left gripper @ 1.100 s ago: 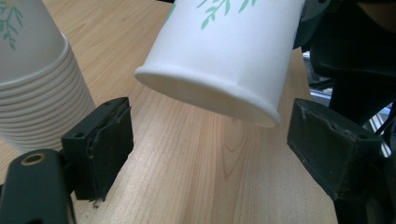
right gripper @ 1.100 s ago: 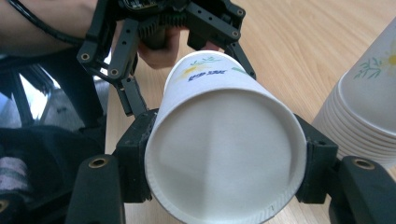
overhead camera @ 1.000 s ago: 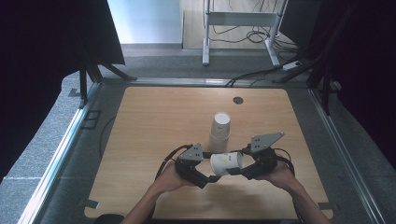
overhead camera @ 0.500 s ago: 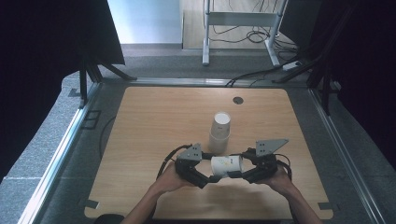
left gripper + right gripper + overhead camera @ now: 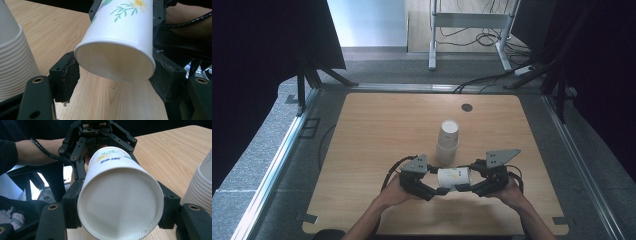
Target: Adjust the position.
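Lying sideways between both grippers, paper cup (image 5: 453, 178): left gripper (image 5: 438, 190) pinching one end, right gripper (image 5: 467, 186) pinching other; cup stack (image 5: 448, 141) just beside

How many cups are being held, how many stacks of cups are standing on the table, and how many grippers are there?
Paper cup held sideways: 1
Stack of cups: 1
Grippers: 2, the left gripper and the right gripper
Total: 4
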A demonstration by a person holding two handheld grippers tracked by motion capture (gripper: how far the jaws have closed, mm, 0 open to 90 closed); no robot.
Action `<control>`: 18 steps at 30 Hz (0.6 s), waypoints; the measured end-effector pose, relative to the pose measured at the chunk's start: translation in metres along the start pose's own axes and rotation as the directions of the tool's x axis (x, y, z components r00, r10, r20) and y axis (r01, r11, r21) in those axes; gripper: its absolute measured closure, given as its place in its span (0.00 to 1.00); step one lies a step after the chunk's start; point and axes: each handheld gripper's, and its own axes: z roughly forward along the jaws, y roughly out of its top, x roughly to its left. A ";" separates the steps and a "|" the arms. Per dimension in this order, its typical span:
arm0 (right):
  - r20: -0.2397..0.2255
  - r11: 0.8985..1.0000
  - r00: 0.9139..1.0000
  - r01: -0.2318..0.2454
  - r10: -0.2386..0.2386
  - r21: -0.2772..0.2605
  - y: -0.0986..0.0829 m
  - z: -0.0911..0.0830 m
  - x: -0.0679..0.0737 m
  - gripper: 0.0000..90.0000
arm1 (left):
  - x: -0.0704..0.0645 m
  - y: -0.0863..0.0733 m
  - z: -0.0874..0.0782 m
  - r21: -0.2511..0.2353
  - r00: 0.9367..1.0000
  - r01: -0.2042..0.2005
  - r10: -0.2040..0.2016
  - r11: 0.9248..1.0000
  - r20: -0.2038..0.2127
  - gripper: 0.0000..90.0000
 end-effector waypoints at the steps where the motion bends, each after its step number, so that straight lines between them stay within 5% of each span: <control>1: -0.002 1.000 1.000 -0.002 0.002 0.004 0.000 0.000 0.000 0.40 | 0.000 0.000 0.000 0.000 1.000 -0.001 0.001 1.000 -0.001 0.31; 18: -0.002 0.999 1.000 -0.028 0.028 0.042 -0.002 0.002 -0.006 0.37 | -0.001 -0.001 -0.001 -0.003 1.000 -0.016 0.016 1.000 -0.025 0.37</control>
